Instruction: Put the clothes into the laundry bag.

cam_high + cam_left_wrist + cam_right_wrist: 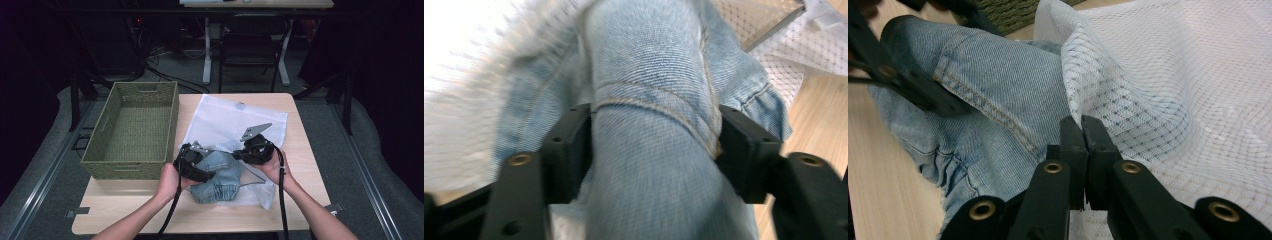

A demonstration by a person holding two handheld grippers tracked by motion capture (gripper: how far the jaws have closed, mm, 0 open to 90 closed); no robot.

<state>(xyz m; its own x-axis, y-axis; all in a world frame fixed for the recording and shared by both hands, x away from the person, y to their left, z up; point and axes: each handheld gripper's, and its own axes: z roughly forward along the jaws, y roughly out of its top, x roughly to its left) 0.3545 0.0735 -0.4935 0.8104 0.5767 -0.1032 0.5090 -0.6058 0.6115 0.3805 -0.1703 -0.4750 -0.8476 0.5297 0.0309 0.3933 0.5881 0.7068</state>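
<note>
A light-blue denim garment lies bunched at the near edge of a white mesh laundry bag on the table. My left gripper comes in from the left. In the left gripper view a thick fold of denim fills the space between its jaws and presses on both pads, so my left gripper is shut on it. My right gripper is at the bag's near right. Its jaws are together on the edge of the mesh bag beside the denim, my right gripper holding that edge raised.
A green woven basket stands on the table's left half, close to the left hand. Bare wood of the table shows in front of it. A chair and desk legs stand beyond the far edge.
</note>
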